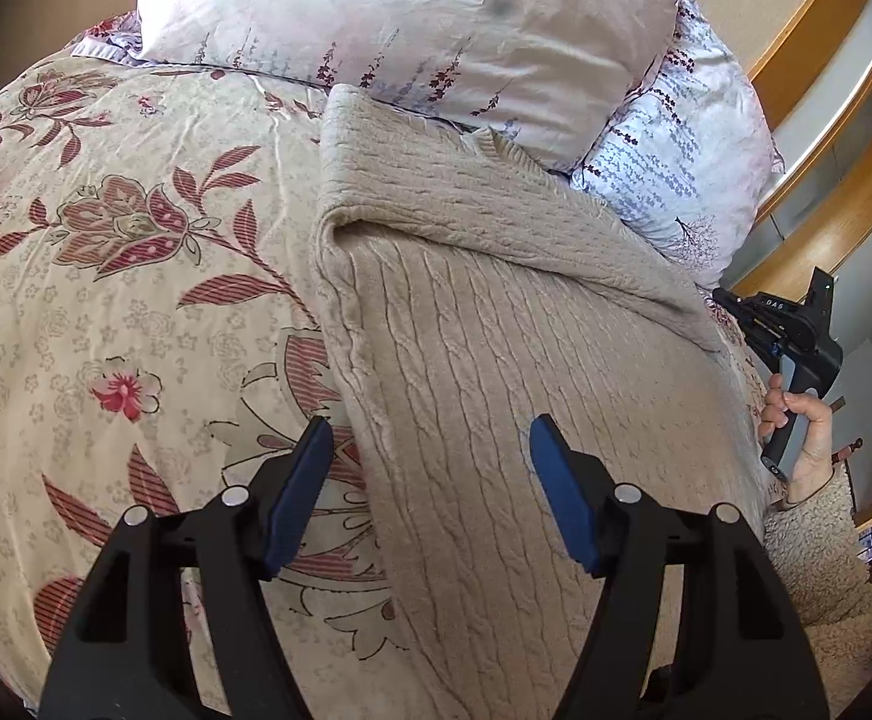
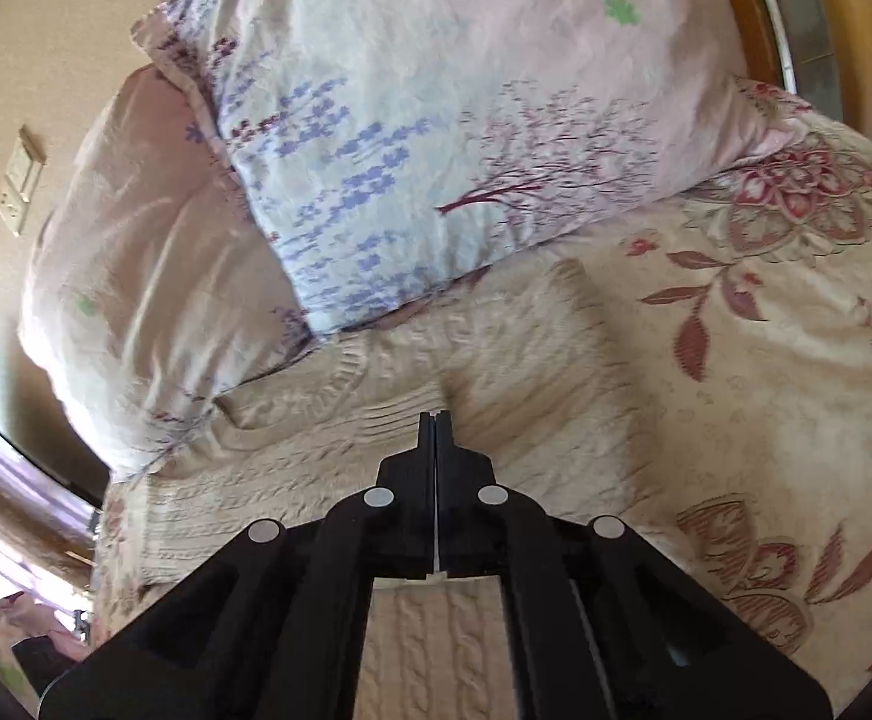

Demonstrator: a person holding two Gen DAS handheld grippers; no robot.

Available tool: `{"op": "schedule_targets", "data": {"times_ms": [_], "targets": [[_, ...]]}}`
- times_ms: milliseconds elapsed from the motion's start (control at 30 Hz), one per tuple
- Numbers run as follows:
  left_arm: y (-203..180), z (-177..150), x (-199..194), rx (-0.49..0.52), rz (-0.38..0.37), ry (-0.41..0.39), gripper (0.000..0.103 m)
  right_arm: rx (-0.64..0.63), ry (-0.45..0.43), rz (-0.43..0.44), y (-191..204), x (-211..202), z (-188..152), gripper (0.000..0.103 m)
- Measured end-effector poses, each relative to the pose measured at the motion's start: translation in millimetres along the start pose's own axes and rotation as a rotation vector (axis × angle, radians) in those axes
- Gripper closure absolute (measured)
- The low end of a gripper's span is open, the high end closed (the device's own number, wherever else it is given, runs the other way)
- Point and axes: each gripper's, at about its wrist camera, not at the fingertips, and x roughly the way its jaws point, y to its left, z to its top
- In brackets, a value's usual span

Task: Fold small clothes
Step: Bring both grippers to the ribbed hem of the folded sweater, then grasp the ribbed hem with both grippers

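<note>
A beige cable-knit sweater [image 1: 496, 324] lies on the floral bedspread [image 1: 105, 300], its far part folded over with a crease at the left. My left gripper [image 1: 429, 480] is open, its blue pads straddling the sweater's left edge just above the fabric. My right gripper [image 2: 436, 420] is shut with nothing between its fingers, hovering over the sweater [image 2: 315, 468] near its far edge. The right gripper also shows in the left wrist view [image 1: 790, 330], held in a hand at the sweater's right side.
Two pale floral pillows [image 1: 411, 30] [image 1: 676, 156] lie at the head of the bed, touching the sweater's far edge. A wooden headboard frame [image 1: 820, 96] stands at the right. The pillows also fill the upper right wrist view [image 2: 436, 120].
</note>
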Motion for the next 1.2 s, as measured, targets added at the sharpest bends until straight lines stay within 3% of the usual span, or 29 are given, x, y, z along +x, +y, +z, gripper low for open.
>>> {"op": "schedule_targets", "data": {"times_ms": [67,167,200,300,333,467,600,833,967,1200], "targets": [[-2,-1,0,0.002,-0.003,-0.001,0.036,0.048,0.049,-0.028,-19,8,-3,0.103],[-3,-4,-2,-0.006,-0.019,0.003,0.036,0.139,0.122,0.050,-37,9,-9,0.101],[-3,-5,-2,-0.013,-0.029,0.006,0.037,0.146,0.131,0.067,-38,5,-11,0.094],[-1,-12,-6,-0.036,-0.061,0.005,0.038,0.129,0.113,0.101,-41,-22,-20,0.046],[-1,-14,-8,-0.043,-0.070,0.003,0.039,0.111,0.101,0.102,-41,-33,-24,0.041],[4,-25,-13,-0.093,-0.122,-0.006,0.045,0.039,0.087,0.044,-56,-70,-42,0.041],[10,-36,-19,-0.153,-0.180,-0.013,0.051,0.052,0.130,0.023,-83,-92,-64,0.041],[0,-61,-28,-0.155,-0.211,-0.007,0.053,0.119,0.198,0.114,-102,-114,-103,0.051],[-7,-75,-33,-0.148,-0.231,-0.001,0.056,0.176,0.261,0.239,-104,-123,-124,0.062],[-10,-96,-38,-0.167,-0.280,0.007,0.062,0.167,0.314,0.368,-96,-139,-156,0.074]]}}
